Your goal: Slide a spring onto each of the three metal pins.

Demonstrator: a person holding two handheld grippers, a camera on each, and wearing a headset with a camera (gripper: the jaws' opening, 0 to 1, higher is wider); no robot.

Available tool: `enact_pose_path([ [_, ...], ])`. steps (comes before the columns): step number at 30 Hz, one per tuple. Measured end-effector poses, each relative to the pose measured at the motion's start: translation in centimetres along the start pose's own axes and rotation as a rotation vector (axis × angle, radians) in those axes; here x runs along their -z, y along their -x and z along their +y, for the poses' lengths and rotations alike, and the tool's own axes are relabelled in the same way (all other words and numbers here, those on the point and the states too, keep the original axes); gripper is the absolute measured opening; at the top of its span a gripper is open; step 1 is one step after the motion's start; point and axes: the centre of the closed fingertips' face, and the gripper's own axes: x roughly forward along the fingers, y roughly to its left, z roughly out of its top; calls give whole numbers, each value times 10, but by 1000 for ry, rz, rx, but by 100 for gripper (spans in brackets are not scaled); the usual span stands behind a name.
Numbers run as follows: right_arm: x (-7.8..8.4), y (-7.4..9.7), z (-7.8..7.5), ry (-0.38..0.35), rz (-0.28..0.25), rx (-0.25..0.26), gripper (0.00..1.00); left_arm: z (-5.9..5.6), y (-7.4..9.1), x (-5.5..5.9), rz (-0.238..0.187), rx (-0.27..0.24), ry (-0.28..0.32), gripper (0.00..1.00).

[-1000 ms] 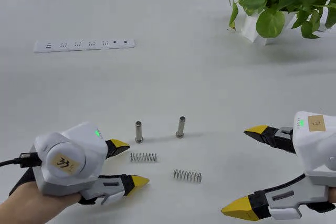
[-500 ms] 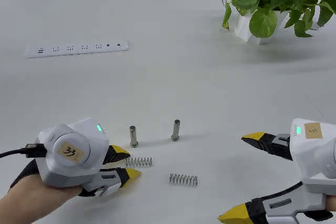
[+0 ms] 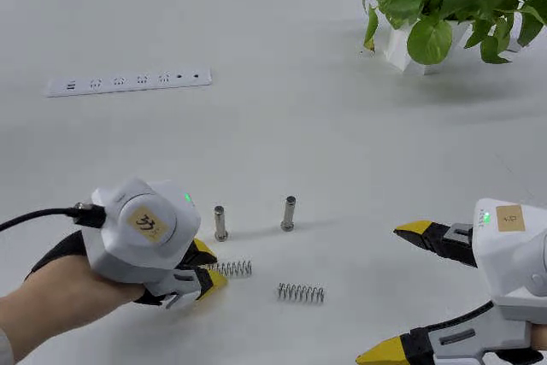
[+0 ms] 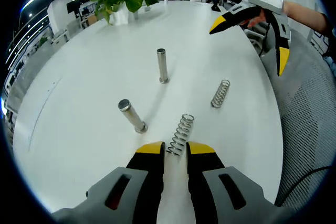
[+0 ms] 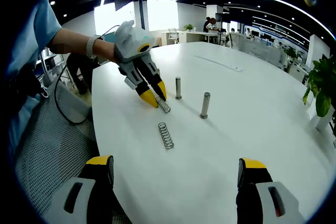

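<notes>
**No spring on a pin yet**

Left claw (image 3: 208, 267) pinches nearly shut on the near spring (image 3: 232, 268), flat on the surface (image 3: 282, 126). Left pin (image 3: 220, 222) and right pin (image 3: 289, 213) stand bare. The second spring (image 3: 301, 292) lies loose. Right claw (image 3: 395, 290) gapes wide, empty.

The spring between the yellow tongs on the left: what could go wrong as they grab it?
The left tongs flank only the near end of the spring, so a squeeze could make it pop out or roll away. The nearest pin stands upright close beside the tips, and a nudge while lifting might topple it. Held by one end, the spring may droop and miss the pin's top.
</notes>
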Motion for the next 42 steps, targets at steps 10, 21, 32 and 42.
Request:
enact_pose_path([
  [10, 1, 2, 1, -9, -7, 8, 98, -3, 0, 0, 82, 15, -59, 8],
  [21, -1, 1, 5, -12, -21, 2, 97, -6, 2, 3, 65, -18, -11, 7],
  [32, -9, -2, 11, -14, -41, -8, 96, -8, 7, 5, -53, -87, 65, 6],
  [42, -20, -1, 13, 14, -40, -19, 94, -21, 19, 2, -127, -88, 90, 7],
])
